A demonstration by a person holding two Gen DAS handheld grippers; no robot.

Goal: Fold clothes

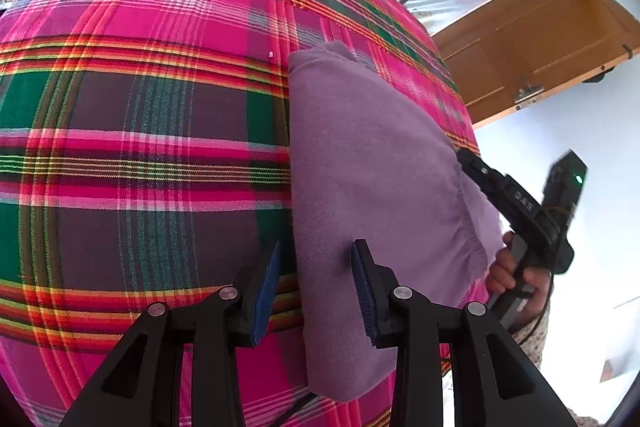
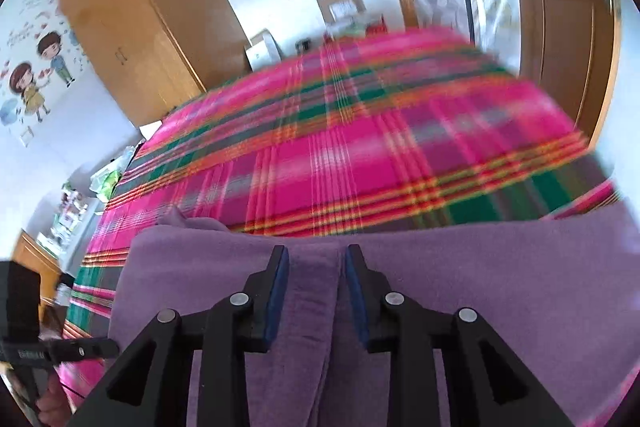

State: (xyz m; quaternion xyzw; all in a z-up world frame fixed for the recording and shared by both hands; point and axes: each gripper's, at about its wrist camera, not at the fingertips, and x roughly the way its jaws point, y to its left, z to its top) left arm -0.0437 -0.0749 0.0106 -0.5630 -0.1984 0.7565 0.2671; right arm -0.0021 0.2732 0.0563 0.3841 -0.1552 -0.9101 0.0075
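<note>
Both pairs of jaws stand apart over a folded purple garment on a plaid-covered bed.

The left gripper [image 1: 316, 291] has its jaws apart, straddling the near left edge of the purple garment [image 1: 372, 163]: one blue pad over the plaid bedcover [image 1: 140, 115], the other over the cloth; whether either pad touches is unclear; the right gripper [image 2: 316, 291] likewise has its jaws apart and holds nothing, poised above a lengthwise fold in the same garment [image 2: 460, 267]; the garment lies folded flat near the bed's edge; in the left wrist view the right gripper's black body sits at the garment's right side, gripped by a hand [image 1: 516, 271]; beyond the bed stand a wooden door [image 1: 532, 39] and, in the blurred right wrist view, a wooden wardrobe [image 2: 136, 19] and a cartoon wall sticker [image 2: 36, 71].
</note>
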